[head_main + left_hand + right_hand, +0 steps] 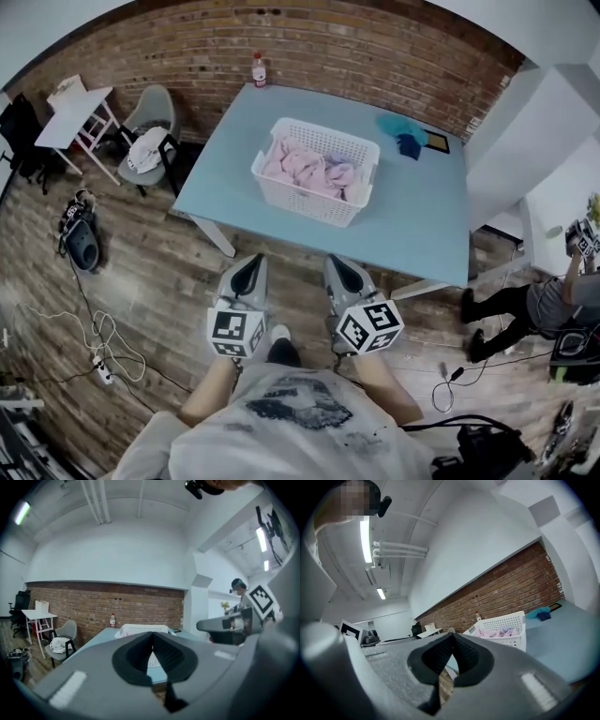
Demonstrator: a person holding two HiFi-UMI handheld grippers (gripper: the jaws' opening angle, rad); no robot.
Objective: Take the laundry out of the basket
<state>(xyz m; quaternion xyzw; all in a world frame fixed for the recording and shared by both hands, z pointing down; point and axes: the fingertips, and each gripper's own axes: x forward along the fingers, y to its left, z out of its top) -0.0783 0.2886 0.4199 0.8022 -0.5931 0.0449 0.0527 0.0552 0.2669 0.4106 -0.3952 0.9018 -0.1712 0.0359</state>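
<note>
At ten o'clock in the head view, a grey chair by the brick wall carries a crumpled white cloth on its seat. Near twelve o'clock a clear bottle with a red cap stands at the far edge of the pale blue desk. The left tool is held low at six o'clock, short of the desk's near edge. Its jaws are pinched together with nothing between them. The white plastic laundry basket sits in the middle of the desk, well apart from both tools, with pink and lilac laundry heaped inside it. The right tool is just beside the left one, likewise closed tight and empty. At one o'clock from the basket, a teal cloth and a dark blue cloth lie touching on the desk. At three o'clock a person is at the picture's edge on the wooden floor.
</note>
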